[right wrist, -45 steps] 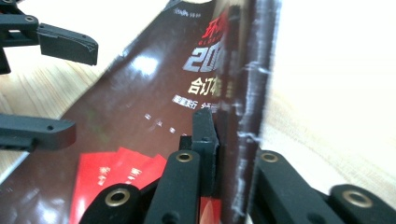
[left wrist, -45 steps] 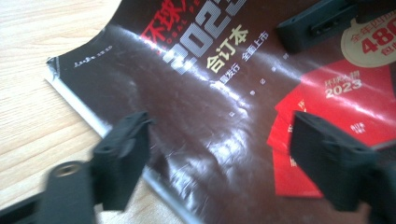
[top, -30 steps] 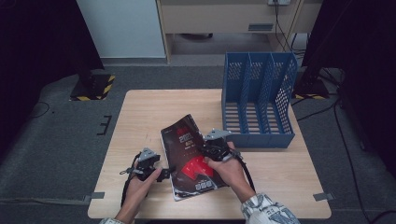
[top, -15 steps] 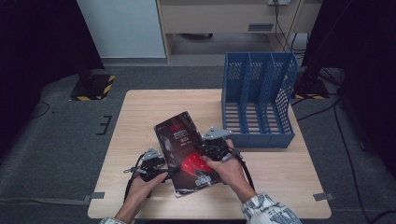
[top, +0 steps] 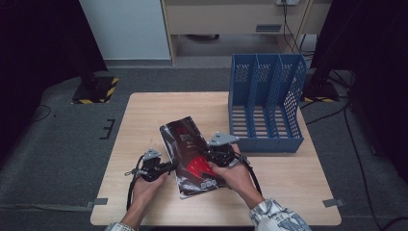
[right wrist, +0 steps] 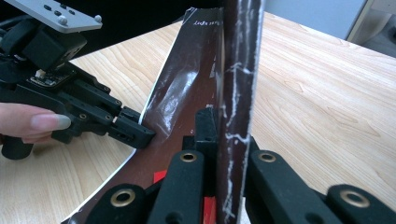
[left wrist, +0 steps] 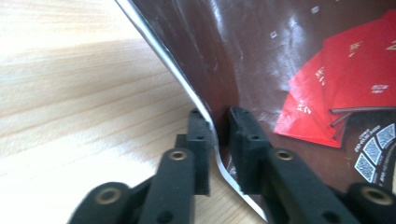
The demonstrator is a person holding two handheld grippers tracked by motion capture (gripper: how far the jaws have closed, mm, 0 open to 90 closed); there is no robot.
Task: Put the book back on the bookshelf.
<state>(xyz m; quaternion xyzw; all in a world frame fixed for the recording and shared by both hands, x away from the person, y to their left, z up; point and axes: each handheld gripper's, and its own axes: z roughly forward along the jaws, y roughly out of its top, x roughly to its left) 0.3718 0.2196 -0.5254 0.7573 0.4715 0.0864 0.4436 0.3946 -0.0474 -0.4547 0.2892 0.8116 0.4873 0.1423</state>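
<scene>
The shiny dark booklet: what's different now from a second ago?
The left gripper moved in to the booklet's left edge, and its jaws have just been closing on it. The right gripper stays clamped on the right edge. The blue file rack hasn't moved.

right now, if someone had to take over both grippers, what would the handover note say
Left gripper: its jaws have just been closing and now pinch the left edge of the magazine.
Right gripper: shut on the magazine's right edge, which runs upright between its jaws in the right gripper view.
Things: the dark magazine with red artwork is at the middle of the wooden table, its sides lifted by the two grips. The blue file rack stands empty at the table's far right.
Done: both edges gripped.
Left: probably lift the magazine and stand it in one of the rack's slots.
</scene>
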